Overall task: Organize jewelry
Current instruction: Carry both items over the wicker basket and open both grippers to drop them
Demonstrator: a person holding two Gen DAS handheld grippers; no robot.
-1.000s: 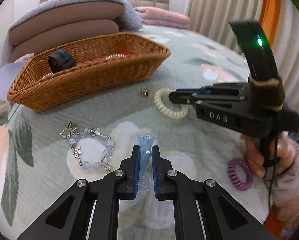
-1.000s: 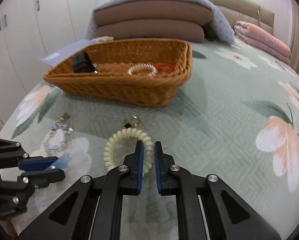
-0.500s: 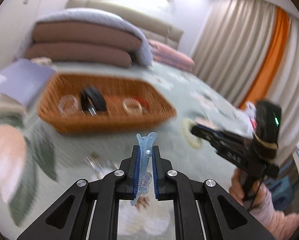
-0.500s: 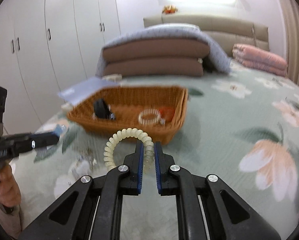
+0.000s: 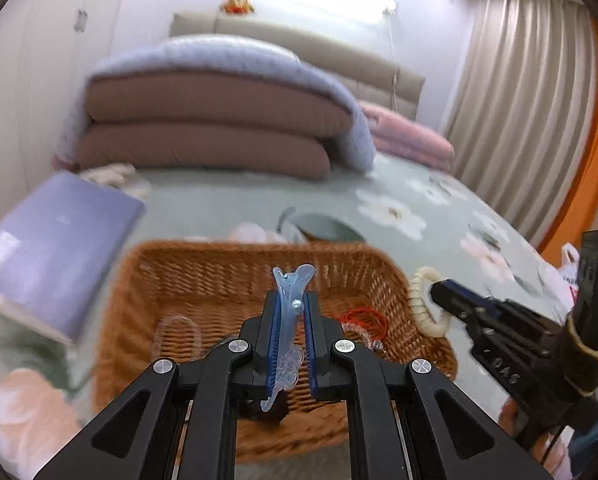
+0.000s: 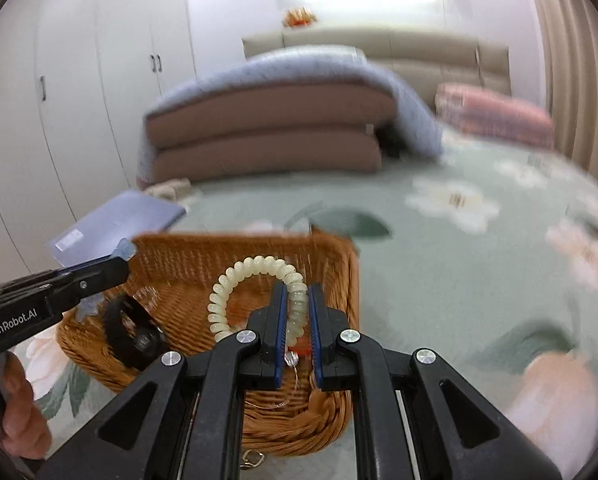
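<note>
Both grippers hang right over the wicker basket point(image 5: 203, 276) on the bedspread point(image 6: 459, 264). The left gripper point(image 5: 292, 320) is clamped on a clear blue hair clip point(image 5: 289, 292), and the right gripper point(image 6: 298, 312) pinches a cream spiral hair tie point(image 6: 251, 270). Down in the basket sit a black watch point(image 6: 129, 330) and a red band point(image 5: 365, 320).

You've lifted both grippers off the bedspread and carried them to the wicker basket point(image 5: 203, 276). Your left gripper point(image 5: 291, 332) now hangs over the basket's inside with the blue hair clip point(image 5: 289, 312), where a second ago it sat low by the beaded bracelet. Your right gripper point(image 6: 298, 320) has brought the cream spiral hair tie point(image 6: 251, 280) up over the basket's right end
</note>
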